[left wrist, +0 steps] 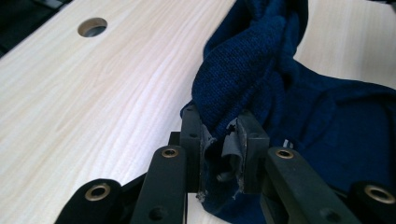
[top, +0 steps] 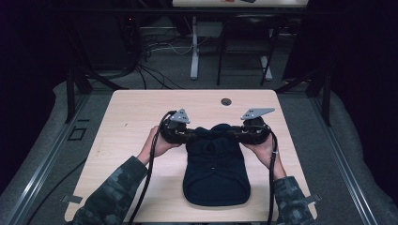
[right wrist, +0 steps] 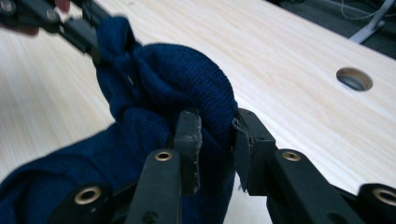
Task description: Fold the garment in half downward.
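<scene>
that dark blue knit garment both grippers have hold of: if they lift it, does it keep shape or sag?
The dark blue knit garment will probably sag: it bunches into soft folds where the left gripper and right gripper pinch it. It looks light, since thin folds sit easily between the jaws. Slipping seems unlikely; the ribbed knit should catch on the pads, and it lies flat on the pale wooden table.

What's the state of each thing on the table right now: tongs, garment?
Left tongs: shut on the knit garment's far edge.
Right tongs: shut on the same edge, opposite side.
Knit garment: dark blue, near part flat on the table, far edge bunched and lifted between both tongs.
</scene>
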{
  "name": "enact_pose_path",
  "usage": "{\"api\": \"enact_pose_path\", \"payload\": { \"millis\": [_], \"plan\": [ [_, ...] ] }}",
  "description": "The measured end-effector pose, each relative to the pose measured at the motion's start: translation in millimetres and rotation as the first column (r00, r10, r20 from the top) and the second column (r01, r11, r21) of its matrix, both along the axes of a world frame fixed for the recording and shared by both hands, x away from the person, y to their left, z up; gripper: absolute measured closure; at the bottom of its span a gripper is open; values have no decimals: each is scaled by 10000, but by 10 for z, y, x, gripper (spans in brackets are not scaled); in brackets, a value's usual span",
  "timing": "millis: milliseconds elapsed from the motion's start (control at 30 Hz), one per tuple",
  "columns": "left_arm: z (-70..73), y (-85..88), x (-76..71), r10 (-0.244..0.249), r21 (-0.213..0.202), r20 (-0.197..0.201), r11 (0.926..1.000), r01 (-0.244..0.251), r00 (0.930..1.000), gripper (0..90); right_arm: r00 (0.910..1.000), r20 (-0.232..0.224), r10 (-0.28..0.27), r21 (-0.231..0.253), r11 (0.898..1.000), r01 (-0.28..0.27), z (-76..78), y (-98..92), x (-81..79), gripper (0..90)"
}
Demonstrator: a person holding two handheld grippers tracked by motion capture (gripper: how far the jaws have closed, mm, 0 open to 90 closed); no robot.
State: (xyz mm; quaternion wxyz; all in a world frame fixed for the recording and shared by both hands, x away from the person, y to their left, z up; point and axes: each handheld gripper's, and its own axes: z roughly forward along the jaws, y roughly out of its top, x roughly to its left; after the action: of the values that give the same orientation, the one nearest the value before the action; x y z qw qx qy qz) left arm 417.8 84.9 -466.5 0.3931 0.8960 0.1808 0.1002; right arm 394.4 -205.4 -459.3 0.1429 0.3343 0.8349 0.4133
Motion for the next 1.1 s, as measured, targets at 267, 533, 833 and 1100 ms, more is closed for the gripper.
{"api": "enact_pose_path", "payload": {
  "millis": [267,533,833,1100],
  "plan": [
    [14,-48,-66,-16,221,462,9998,6,9989,760,9995,-302,85,-319,9994,-95,-97,-52,-81,660],
    [-1,-49,-126,-192,224,337,9996,184,9992,743,9989,-441,149,-550,9983,-173,-162,-70,-156,670],
    [-23,-61,-210,-344,-1,12,9994,344,9994,732,9991,-356,250,-843,9960,-279,-199,-80,-260,741],
    [-108,-63,-308,-516,-325,-422,9982,503,9978,723,9983,-452,377,-983,9943,-421,-271,-105,-356,742]
  ]
}}
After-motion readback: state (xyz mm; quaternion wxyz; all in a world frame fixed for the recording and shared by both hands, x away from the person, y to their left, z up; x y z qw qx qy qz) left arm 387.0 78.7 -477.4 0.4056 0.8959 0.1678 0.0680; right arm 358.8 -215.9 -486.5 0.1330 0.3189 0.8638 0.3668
